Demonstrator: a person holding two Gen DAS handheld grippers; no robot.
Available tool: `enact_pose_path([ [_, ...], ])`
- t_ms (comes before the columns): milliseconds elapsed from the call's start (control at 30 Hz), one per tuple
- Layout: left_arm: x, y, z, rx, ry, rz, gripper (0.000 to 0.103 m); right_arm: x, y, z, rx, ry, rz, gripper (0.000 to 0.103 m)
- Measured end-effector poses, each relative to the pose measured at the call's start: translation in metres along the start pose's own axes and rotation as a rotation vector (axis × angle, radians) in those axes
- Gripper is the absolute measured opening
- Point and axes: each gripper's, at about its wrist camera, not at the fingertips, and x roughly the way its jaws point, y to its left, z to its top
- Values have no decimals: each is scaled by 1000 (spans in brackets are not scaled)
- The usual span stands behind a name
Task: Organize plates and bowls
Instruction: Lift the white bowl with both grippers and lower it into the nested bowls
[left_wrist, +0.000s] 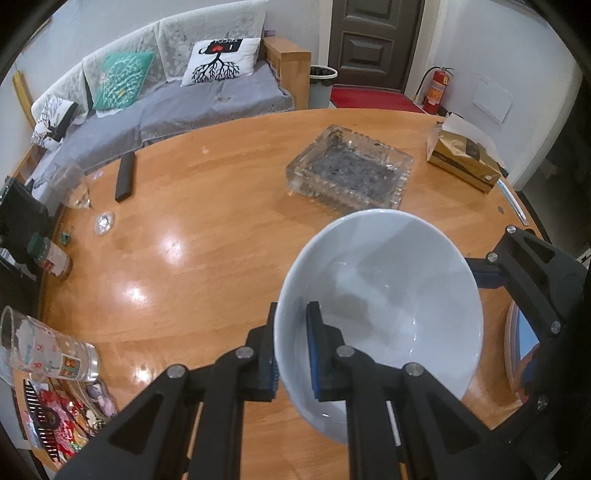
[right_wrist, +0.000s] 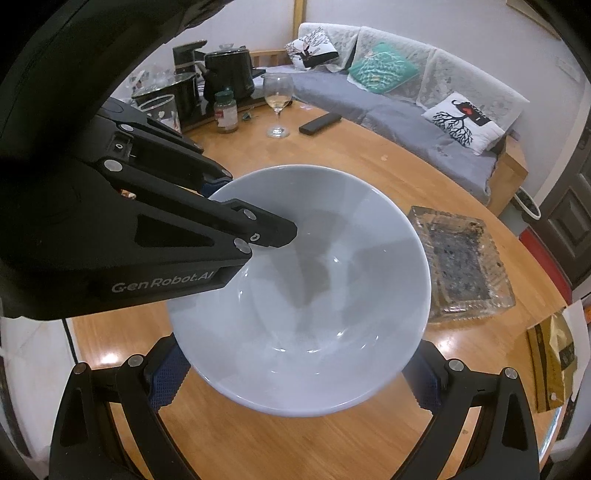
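Observation:
A white bowl (left_wrist: 384, 306) is held above the round wooden table (left_wrist: 207, 236). My left gripper (left_wrist: 291, 350) is shut on the bowl's near rim, one finger inside and one outside. In the right wrist view the same bowl (right_wrist: 317, 295) fills the middle, with the left gripper (right_wrist: 236, 206) clamped on its left rim. My right gripper (right_wrist: 295, 380) is open, its blue-padded fingers on either side of the bowl's lower wall, not clearly touching. A plate with a blue centre (left_wrist: 524, 339) shows partly at the right edge behind the right gripper (left_wrist: 524, 273).
A glass ashtray (left_wrist: 351, 166) sits beyond the bowl. A gold tissue box (left_wrist: 465, 158) lies at the far right. A wine glass (right_wrist: 277, 99), a remote (right_wrist: 319, 123), a jar (right_wrist: 226, 112), a tumbler (left_wrist: 48, 350) and kettles (right_wrist: 229, 72) stand along the left side.

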Motion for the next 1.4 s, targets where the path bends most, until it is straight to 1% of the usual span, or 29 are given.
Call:
enact_pose_path([
  [67,3,3,-2,4,6,-17,10,4,2,1,-6,12,3,96],
  [167,7,5,-4,16,10,-16,10,10,3,3,-19,30,2,96],
  [467,21,14,-7,1,28,-41,10,21,4,5,-34,74,4,96],
  [800,30,16,-10,4,41,-43,10,26,3,4,-40,107,11,96],
  [1033,36,16,-11,0,49,-46,13,25,1,1,-44,114,15,97],
  [1233,43,14,-14,18,68,-48,16,23,2,-1,-51,128,14,98],
  [1400,45,12,-14,17,64,-31,16,23,3,-4,-51,128,2,98],
])
